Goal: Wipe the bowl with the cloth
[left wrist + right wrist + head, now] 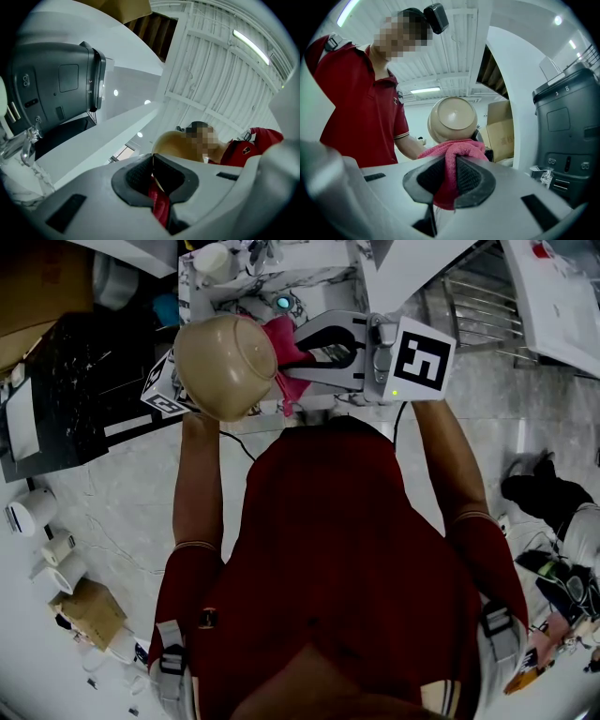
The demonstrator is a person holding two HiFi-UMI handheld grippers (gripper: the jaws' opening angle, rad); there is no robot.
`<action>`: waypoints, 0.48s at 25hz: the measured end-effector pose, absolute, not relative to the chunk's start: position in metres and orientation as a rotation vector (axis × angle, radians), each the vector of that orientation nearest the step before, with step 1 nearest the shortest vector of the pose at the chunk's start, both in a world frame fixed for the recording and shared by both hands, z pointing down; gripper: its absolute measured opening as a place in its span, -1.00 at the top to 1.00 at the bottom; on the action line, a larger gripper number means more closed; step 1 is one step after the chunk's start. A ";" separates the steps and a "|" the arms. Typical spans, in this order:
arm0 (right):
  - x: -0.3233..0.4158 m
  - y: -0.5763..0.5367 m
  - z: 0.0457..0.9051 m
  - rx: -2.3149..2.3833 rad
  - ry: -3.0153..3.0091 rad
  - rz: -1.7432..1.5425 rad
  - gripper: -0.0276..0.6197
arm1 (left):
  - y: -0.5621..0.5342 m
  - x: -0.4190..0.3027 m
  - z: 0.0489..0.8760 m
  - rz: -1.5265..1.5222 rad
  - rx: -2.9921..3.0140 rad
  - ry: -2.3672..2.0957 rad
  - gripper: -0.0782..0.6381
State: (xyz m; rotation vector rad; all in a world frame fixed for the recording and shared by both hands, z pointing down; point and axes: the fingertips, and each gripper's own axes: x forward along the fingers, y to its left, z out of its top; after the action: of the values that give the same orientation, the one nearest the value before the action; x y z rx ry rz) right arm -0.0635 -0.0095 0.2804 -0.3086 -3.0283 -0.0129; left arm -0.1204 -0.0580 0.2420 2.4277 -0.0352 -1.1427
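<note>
Beige round smooth-walled bowl [225, 367], held up in the air before the person's chest, above the near edge of the pale marbled tabletop [323, 282] and resting on nothing. Turned with its domed outside and foot ring toward the right side, mouth facing away; round, so no long axis to line up.

Pink-red terry cloth [289, 360], bunched just to the right of that bowl and seemingly touching its outer wall close to the rim.

Aimed upward, left gripper [153, 174], jaws nearly together and pinched on the bowl's thin rim, with a sliver of beige edge caught between the dark pads.

Roughly level, right gripper [451, 174], jaws a little apart and clamped on a thick fold of the cloth, with more of it spilled forward over the tips.

Bowl straight ahead of the right fingers, bottom-first and just beyond the cloth. Judged the cloth hand the one to travel: a short push forward and around the wall for the outside, and a turn of the bowl before any reach into the inside.

Read a single digit "8" on the tall dark grey appliance [565, 126]. Saw printed characters on the brown cardboard box [502, 133], too blurred to read. Found only a black-and-white square pattern on the right gripper's marker cube [419, 360], no words.
</note>
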 end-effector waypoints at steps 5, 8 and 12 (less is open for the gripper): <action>-0.065 -0.004 0.288 -0.333 -2.979 -0.044 0.77 | -0.066 -0.125 0.249 -1.145 2.401 -0.093 0.73; -0.066 0.000 0.292 -0.352 -2.937 -0.066 0.77 | -0.073 -0.128 0.252 -1.146 2.388 -0.138 0.73; -0.067 0.004 0.294 -0.380 -2.896 -0.099 0.77 | -0.079 -0.129 0.256 -1.134 2.376 -0.167 0.73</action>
State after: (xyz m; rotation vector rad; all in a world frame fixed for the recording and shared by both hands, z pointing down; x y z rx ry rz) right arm -0.0669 0.0041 0.2939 -0.3798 -2.8960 -0.0995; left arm -0.1295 -0.0786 0.2561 2.3756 -0.1666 -1.1345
